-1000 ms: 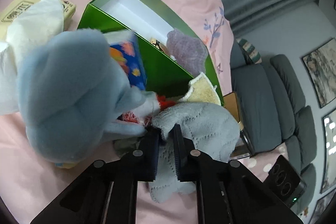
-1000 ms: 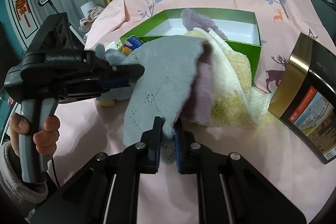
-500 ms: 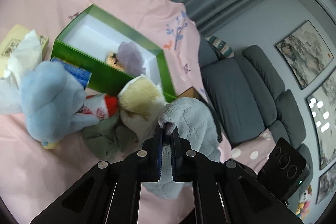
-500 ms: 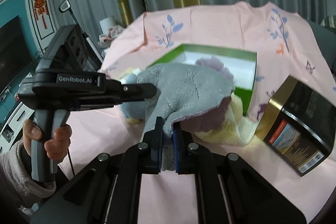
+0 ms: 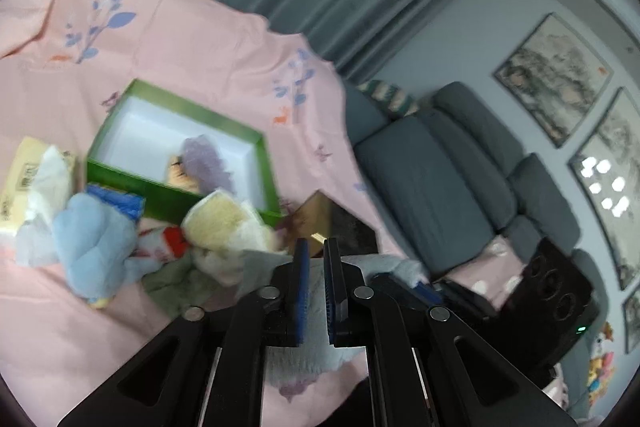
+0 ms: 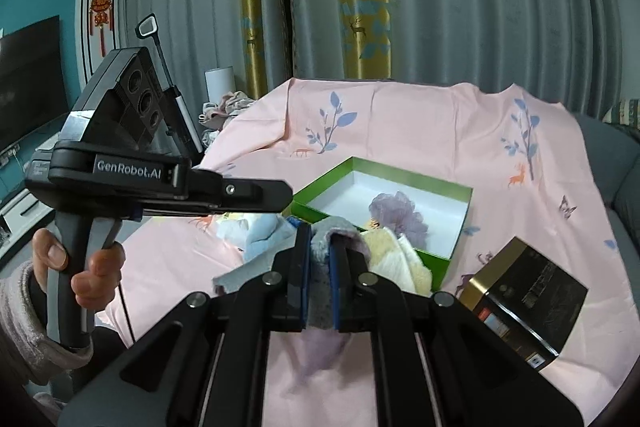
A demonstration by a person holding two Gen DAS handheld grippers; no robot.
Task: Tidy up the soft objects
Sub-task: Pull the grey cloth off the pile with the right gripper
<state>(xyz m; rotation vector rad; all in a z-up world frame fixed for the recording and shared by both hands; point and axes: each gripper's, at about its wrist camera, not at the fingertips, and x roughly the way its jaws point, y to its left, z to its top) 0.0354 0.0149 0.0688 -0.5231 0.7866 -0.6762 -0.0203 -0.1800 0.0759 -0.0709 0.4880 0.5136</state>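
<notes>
A grey towel [image 6: 320,255] with a lilac edge hangs in the air, stretched between both grippers. My right gripper [image 6: 320,239] is shut on one bunched corner. My left gripper [image 5: 316,259] is shut on another part of the grey towel [image 5: 308,363], which drapes below its fingers. The left gripper [image 6: 286,195] sits close beside the right one, a hand on its handle. Below lie a blue plush toy [image 5: 92,243], a yellow-white towel [image 5: 224,227] and a grey-green cloth [image 5: 176,283]. The open green box [image 6: 400,171] holds a lilac fluffy item [image 6: 396,211].
A black-and-gold box [image 6: 524,291] stands right of the green box. A tissue box [image 5: 20,183] with tissue pulled out sits at the left, a blue packet [image 5: 120,201] against the green box. A grey sofa [image 5: 440,187] lies beyond the pink-clothed table's [image 5: 200,39] right edge.
Both grippers have risen together with the grey towel, lifting it off the pile. The yellow-white towel has dropped away and stays on the table by the green box.
</notes>
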